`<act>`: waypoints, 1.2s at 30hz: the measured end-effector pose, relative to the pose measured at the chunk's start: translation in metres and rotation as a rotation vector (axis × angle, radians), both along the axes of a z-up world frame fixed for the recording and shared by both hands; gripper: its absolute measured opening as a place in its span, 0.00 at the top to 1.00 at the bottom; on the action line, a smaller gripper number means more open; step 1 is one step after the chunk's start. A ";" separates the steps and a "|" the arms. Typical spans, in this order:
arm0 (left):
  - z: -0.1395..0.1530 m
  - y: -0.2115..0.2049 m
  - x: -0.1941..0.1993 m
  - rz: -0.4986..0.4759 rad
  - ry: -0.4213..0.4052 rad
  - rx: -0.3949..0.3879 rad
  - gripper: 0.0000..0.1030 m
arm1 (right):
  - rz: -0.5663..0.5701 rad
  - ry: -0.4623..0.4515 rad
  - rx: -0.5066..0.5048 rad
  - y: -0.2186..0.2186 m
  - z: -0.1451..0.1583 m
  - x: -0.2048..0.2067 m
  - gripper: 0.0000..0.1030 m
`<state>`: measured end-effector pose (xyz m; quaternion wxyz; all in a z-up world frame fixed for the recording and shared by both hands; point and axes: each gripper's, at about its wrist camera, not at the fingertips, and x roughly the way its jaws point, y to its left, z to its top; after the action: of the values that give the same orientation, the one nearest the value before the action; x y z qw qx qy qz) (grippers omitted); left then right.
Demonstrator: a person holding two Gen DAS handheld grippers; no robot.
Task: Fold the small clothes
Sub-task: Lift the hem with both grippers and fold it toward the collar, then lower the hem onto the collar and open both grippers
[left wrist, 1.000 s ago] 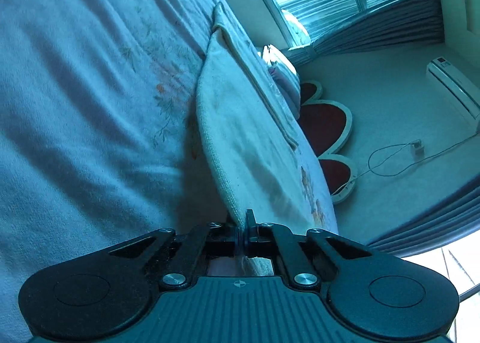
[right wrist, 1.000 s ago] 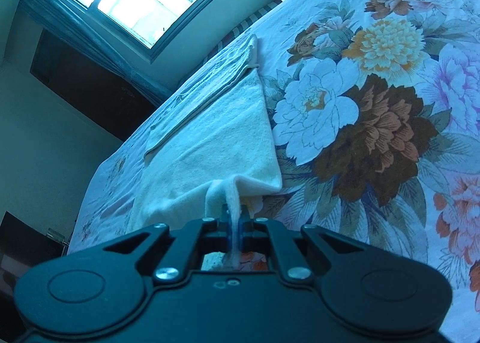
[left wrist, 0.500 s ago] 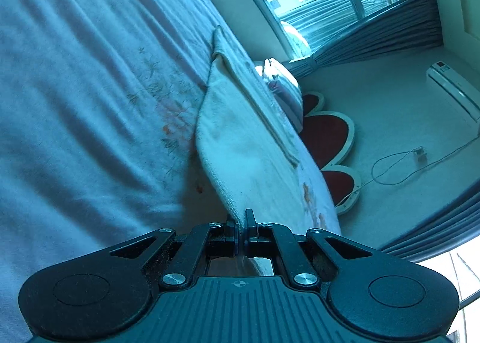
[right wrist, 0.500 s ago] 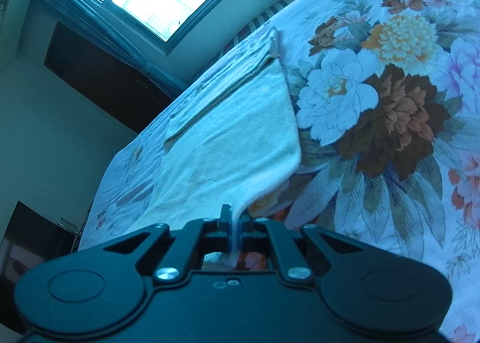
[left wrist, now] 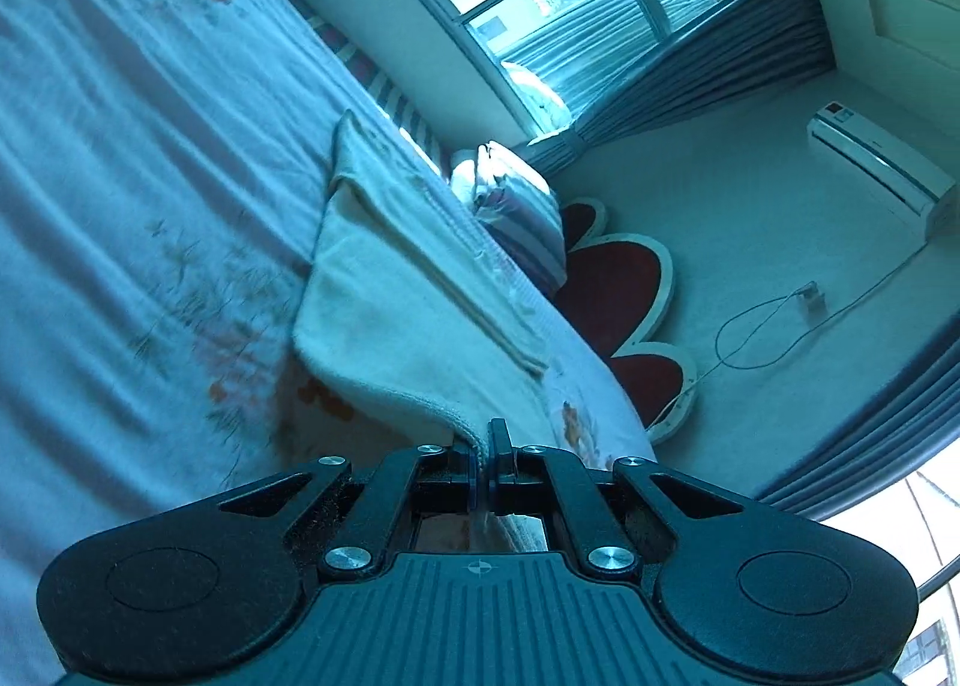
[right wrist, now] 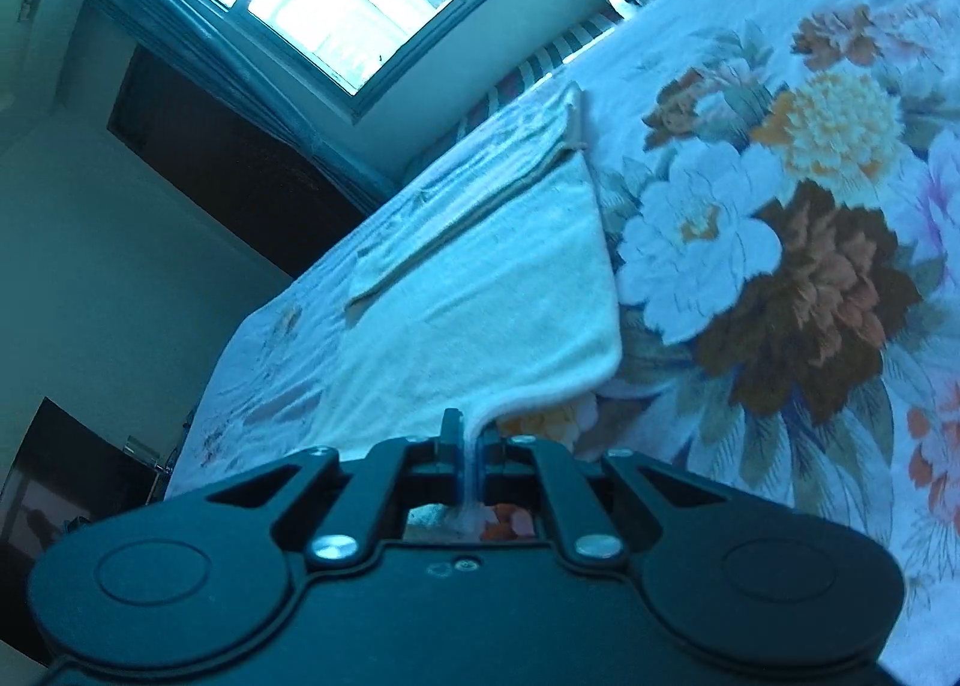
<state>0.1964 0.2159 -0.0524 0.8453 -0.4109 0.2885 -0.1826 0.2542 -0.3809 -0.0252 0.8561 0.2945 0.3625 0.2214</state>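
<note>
Both jaws pinching near corners of pale towel: left gripper, right gripper. Cloth stretching straight ahead, far end flat on floral bed, equally near both.

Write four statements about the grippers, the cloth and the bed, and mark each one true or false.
1. The left gripper is shut on an edge of the white cloth. True.
2. The right gripper is open and empty. False: it is shut on the cloth's near edge.
3. The cloth lies on a bedspread with a flower print. True.
4. The far part of the cloth hangs in the air. False: it lies on the bed, only the gripped near edge is raised.
</note>
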 end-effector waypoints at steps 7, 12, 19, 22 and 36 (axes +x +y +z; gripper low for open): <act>0.029 -0.002 0.081 0.028 -0.028 0.003 0.98 | 0.022 -0.121 -0.019 0.010 0.053 0.071 0.95; 0.033 0.000 0.149 0.061 -0.019 -0.005 0.97 | 0.020 -0.127 0.016 0.011 0.064 0.138 0.95; 0.006 0.001 0.260 0.076 0.050 0.012 0.97 | 0.007 -0.075 0.054 0.013 0.036 0.246 0.95; -0.019 0.000 0.304 0.084 0.109 0.015 0.97 | 0.000 -0.034 0.068 0.014 0.013 0.294 0.95; -0.071 -0.002 0.399 0.099 0.215 -0.017 0.97 | -0.066 0.174 0.218 0.005 -0.087 0.406 0.89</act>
<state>0.5952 0.2135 -0.1233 0.8140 -0.4490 0.3553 -0.0977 0.6601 -0.3763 -0.1118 0.7911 0.4156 0.3993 0.2051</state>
